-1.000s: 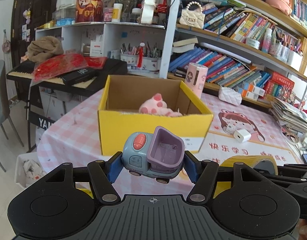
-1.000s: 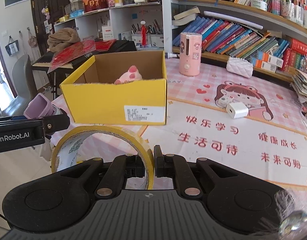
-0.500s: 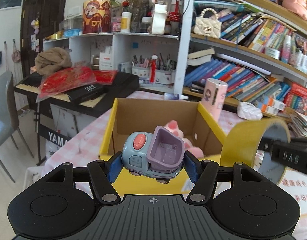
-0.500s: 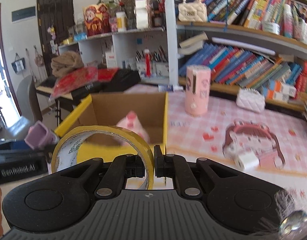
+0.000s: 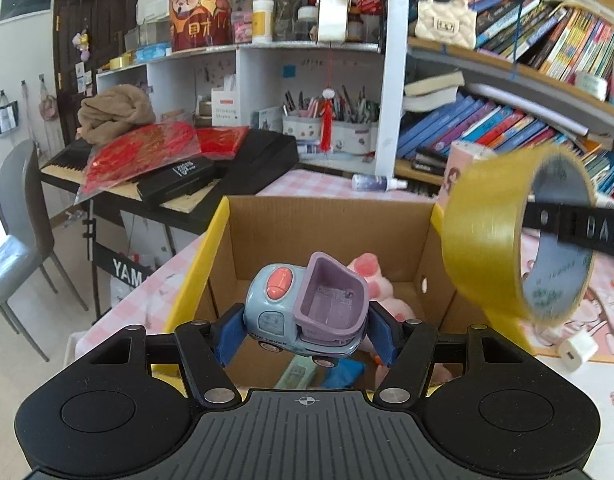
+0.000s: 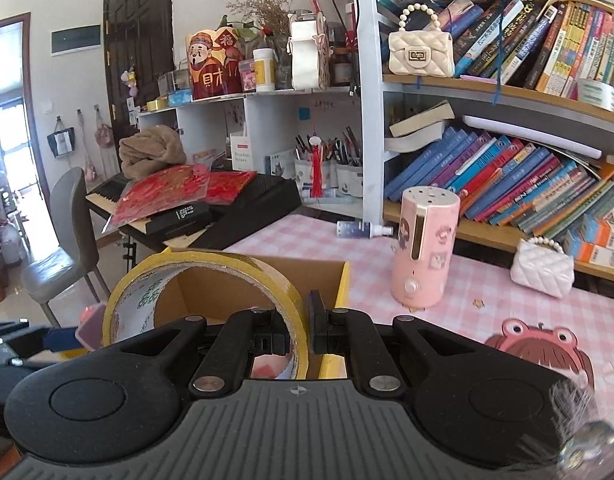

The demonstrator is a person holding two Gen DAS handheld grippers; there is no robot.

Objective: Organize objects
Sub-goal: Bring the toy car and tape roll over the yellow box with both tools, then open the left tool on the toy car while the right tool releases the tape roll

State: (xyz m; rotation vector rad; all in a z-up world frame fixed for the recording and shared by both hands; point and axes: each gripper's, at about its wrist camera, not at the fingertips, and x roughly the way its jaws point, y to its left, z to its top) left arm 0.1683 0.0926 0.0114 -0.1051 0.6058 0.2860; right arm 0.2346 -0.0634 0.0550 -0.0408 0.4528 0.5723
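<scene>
My left gripper [image 5: 307, 326] is shut on a blue and purple toy truck [image 5: 307, 308] and holds it over the open yellow cardboard box [image 5: 195, 280]. A pink plush [image 5: 371, 280] and other small items lie inside the box. My right gripper [image 6: 305, 324] is shut on the rim of a yellow tape roll [image 6: 211, 280], held above the box's right side [image 6: 341, 280]. The roll also shows in the left wrist view [image 5: 487, 240], with the right gripper's finger through it.
A pink cylinder humidifier [image 6: 423, 248], a white quilted purse [image 6: 543, 268] and a small spray bottle [image 6: 363, 229] stand on the pink checked tablecloth. A white charger [image 5: 579, 350] lies right of the box. Bookshelves stand behind, a keyboard piano [image 5: 167, 176] and grey chair [image 5: 15, 240] at left.
Both grippers have risen and moved forward over the box. The truck now hangs above the box opening and the tape roll has come up beside the box's right wall.
</scene>
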